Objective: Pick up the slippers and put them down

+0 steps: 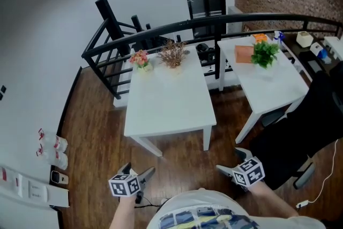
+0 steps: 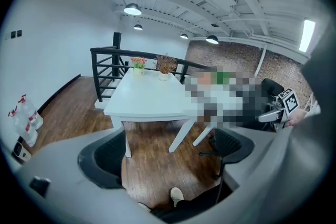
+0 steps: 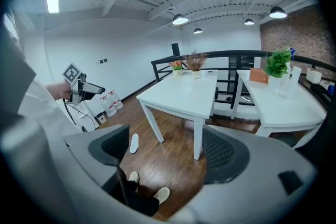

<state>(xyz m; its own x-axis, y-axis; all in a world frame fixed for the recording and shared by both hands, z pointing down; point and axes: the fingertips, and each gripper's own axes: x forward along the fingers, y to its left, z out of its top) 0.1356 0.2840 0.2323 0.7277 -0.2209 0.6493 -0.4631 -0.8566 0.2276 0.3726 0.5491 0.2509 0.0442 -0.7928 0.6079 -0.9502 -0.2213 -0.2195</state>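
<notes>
One white slipper [image 3: 134,142] lies on the wooden floor beside the near table's leg, seen in the right gripper view just left of the left jaw pad. It does not show in the head view. My right gripper [image 3: 167,152] is open, with only floor and the person's beige shoes [image 3: 161,194] between its jaws. My left gripper [image 2: 168,157] is open too, holding nothing, above bare floor and one shoe tip [image 2: 176,195]. In the head view both grippers hang low in front of the person, the left gripper [image 1: 138,170] and the right gripper [image 1: 231,162] well apart.
Two white tables [image 1: 166,102] [image 1: 268,88] stand ahead, bearing flowers [image 1: 140,59] and a green plant [image 1: 265,53], with a black railing [image 1: 161,32] behind. Water bottles [image 1: 53,150] stand by the left wall. A black chair [image 1: 305,137] is at the right.
</notes>
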